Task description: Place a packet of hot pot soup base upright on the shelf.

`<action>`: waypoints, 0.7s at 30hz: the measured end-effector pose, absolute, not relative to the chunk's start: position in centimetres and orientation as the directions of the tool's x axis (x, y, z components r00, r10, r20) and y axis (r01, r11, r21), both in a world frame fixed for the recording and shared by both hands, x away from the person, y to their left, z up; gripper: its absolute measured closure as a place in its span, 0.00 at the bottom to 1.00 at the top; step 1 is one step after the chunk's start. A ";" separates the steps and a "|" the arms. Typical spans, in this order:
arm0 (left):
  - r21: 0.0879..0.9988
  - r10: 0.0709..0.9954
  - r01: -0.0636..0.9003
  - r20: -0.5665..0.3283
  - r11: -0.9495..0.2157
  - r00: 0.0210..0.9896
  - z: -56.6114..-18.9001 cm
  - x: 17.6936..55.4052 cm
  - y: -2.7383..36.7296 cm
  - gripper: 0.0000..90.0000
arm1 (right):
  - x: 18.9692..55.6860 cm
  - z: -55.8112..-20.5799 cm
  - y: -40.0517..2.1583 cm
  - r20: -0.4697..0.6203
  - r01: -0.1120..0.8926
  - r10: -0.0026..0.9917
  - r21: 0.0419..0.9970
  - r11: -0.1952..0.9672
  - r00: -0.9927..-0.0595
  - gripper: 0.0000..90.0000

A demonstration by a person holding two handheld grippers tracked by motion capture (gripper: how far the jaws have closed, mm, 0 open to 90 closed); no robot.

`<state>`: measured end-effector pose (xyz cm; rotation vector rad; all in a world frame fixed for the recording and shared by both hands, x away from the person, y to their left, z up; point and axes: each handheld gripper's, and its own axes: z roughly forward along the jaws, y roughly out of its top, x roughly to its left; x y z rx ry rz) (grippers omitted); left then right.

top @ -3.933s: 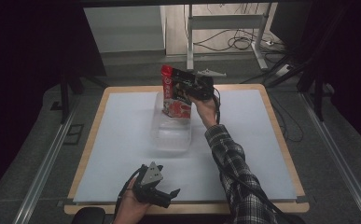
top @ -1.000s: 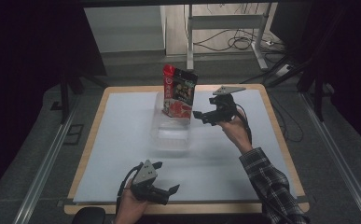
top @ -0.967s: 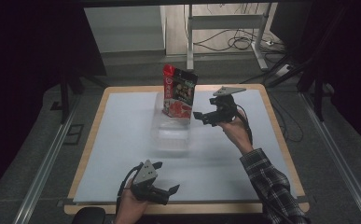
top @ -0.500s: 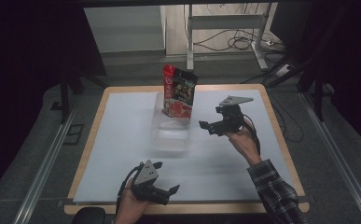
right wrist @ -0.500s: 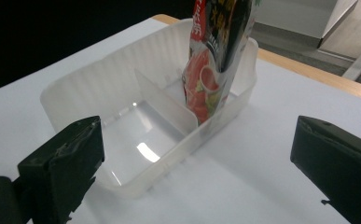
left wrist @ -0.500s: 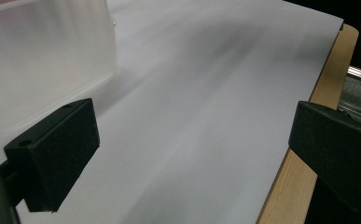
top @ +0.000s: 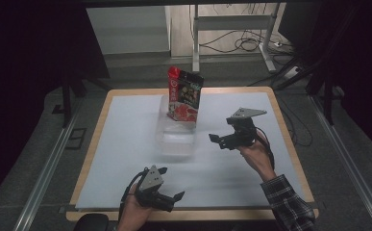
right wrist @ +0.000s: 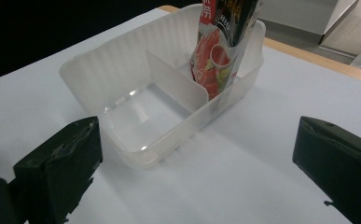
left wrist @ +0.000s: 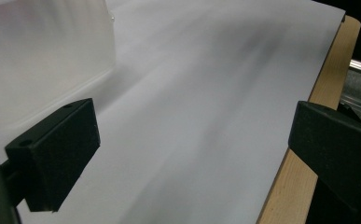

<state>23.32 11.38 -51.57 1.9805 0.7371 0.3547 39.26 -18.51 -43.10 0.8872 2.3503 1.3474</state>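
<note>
Bin: we see a clear plastic bin (right wrist: 136,116) mid-table (top: 126,144), divider making two compartments.
Contents: a red-and-black snack pouch (right wrist: 222,42) stands upright in the far compartment; the near one is bare.
Right tool (top: 227,140): jaws wide, holding nothing, beside the bin.
Left tool (top: 167,195): jaws wide, holding nothing, at the near edge.

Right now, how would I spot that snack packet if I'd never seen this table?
Find the white-topped table, then the clear plastic bin at its middle. The snack packet stands upright in the bin's far compartment, the one red-and-black printed thing there.
</note>
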 end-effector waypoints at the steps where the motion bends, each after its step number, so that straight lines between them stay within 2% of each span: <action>1: 0.864 0.628 0.351 -0.053 -0.361 0.776 -51.6 23.3 11.4 0.02 | 39.1 -43.2 -18.6 0.052 0.369 0.639 0.851 0.373 -0.767 0.01; 21: 0.866 0.643 0.356 -0.053 -0.352 0.764 -51.4 23.3 11.5 0.03 | 34.8 -44.5 -21.1 -0.013 0.357 0.655 0.830 0.429 -0.756 0.01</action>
